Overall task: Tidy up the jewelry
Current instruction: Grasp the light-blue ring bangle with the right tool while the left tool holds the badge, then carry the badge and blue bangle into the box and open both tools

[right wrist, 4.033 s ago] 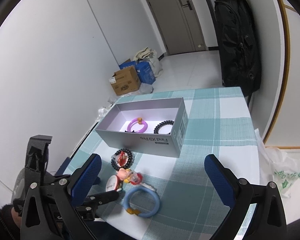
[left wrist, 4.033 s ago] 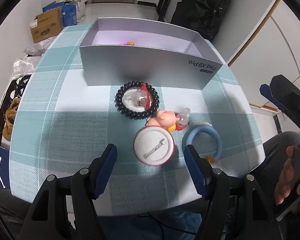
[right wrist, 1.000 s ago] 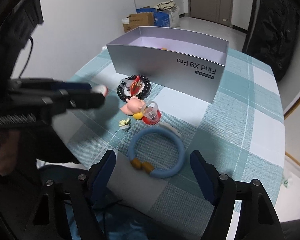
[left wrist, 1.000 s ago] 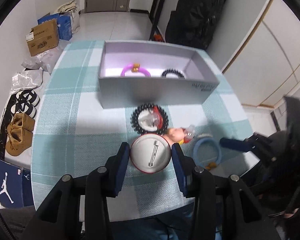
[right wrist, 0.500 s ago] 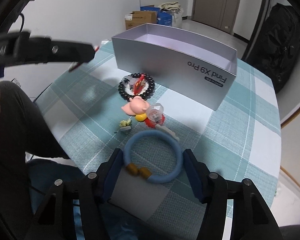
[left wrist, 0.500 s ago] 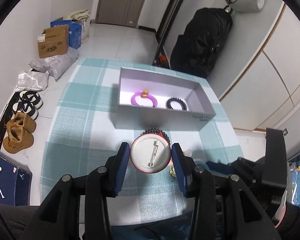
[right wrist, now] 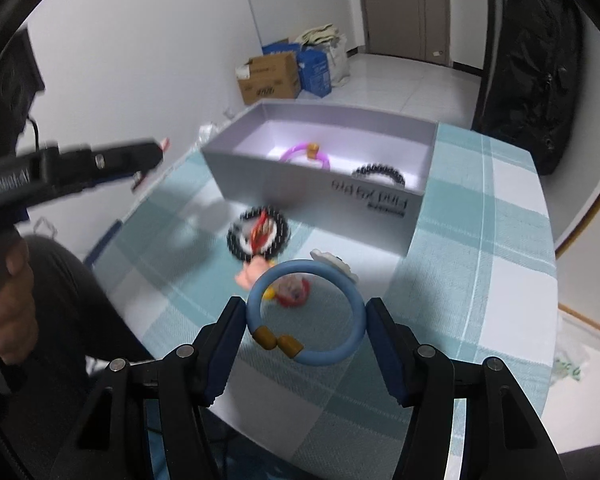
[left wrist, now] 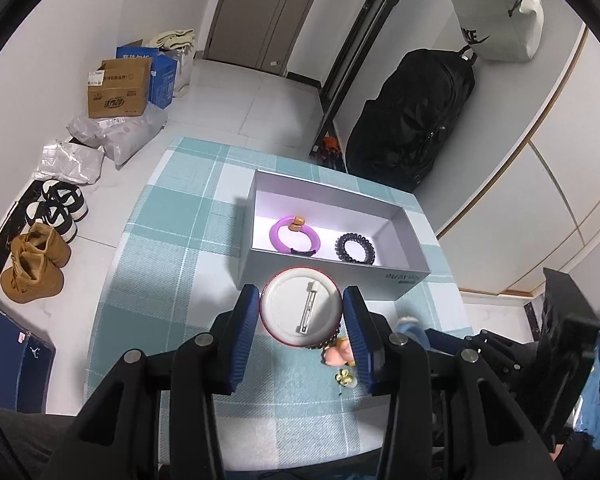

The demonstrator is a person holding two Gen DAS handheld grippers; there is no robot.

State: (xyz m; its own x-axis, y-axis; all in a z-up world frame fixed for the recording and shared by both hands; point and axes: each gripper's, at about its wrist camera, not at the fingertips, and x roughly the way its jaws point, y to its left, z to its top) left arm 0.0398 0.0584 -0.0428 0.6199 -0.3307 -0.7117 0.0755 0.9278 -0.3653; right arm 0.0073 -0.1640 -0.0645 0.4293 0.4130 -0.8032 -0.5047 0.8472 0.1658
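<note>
The left gripper (left wrist: 302, 312) pinches a round white badge (left wrist: 302, 307), pin side up, held above the checked tablecloth (left wrist: 172, 264) just short of the grey box (left wrist: 320, 270). The right gripper (right wrist: 306, 318) clasps a blue bangle (right wrist: 306, 314) by its sides, lifted over the table. Inside the box lie a purple bangle (left wrist: 295, 234) and a black coil hair tie (left wrist: 355, 249). A black bead bracelet (right wrist: 258, 236) and a small pink figure (right wrist: 254, 272) sit on the cloth.

Box (left wrist: 324, 276) sits far-centre on the table (left wrist: 168, 240); inside it, bangle (left wrist: 295, 234) left, coil hair tie (left wrist: 355, 249) right. Near side of box: pin badge (left wrist: 302, 306) held between left gripper (left wrist: 302, 322) fingers above the table. Right gripper (right wrist: 306, 322) holds ring bracelet (right wrist: 306, 312), with bead bracelet (right wrist: 258, 234) and doll charm (right wrist: 254, 272) on the table beyond, before the box.
</note>
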